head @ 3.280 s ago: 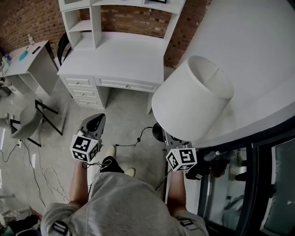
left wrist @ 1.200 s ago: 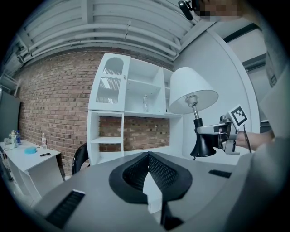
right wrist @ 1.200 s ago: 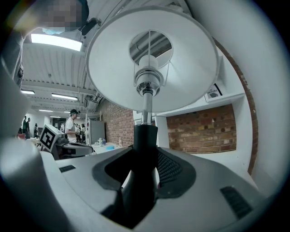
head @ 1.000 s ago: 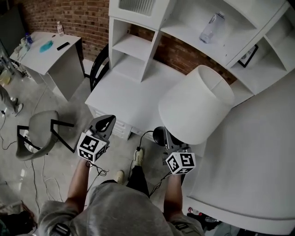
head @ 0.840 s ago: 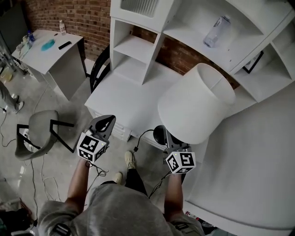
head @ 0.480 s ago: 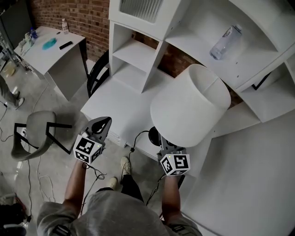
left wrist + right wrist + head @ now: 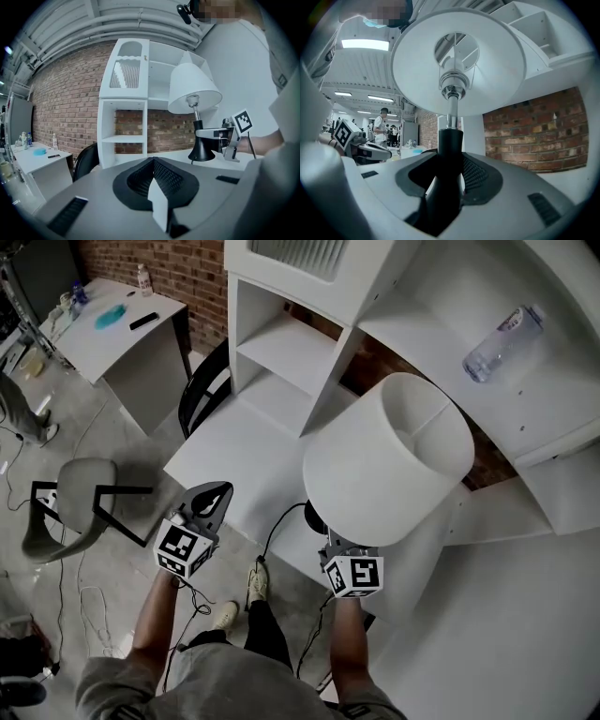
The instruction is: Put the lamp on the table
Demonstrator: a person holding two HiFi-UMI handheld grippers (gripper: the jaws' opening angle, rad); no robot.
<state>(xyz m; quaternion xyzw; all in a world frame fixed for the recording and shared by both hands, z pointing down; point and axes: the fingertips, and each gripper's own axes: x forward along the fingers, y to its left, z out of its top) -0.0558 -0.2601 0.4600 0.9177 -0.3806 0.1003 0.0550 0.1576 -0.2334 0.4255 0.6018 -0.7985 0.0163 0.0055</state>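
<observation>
My right gripper (image 7: pixel 331 538) is shut on the black stem (image 7: pixel 449 154) of the lamp, just above its black base (image 7: pixel 317 518). The lamp's white shade (image 7: pixel 389 460) tilts up and to the right and hides the jaws in the head view. The lamp hangs in the air over the front edge of the white desk (image 7: pixel 234 451). The right gripper view looks up the stem into the shade (image 7: pixel 454 61). To the left, over the floor, my left gripper (image 7: pixel 216 493) is shut and holds nothing. The left gripper view shows the lamp (image 7: pixel 194 93) held by the right gripper (image 7: pixel 216 134).
A white hutch with shelves (image 7: pixel 291 352) stands on the desk, with a water bottle (image 7: pixel 502 338) lying on a shelf. A black chair (image 7: pixel 202 395) is beside the desk, a grey chair (image 7: pixel 70 502) and a side table (image 7: pixel 112 329) farther left. The lamp's cable (image 7: pixel 272 535) hangs down.
The person has stepped closer to the desk, and the lamp has come over its front edge. Both grippers stand as before.
</observation>
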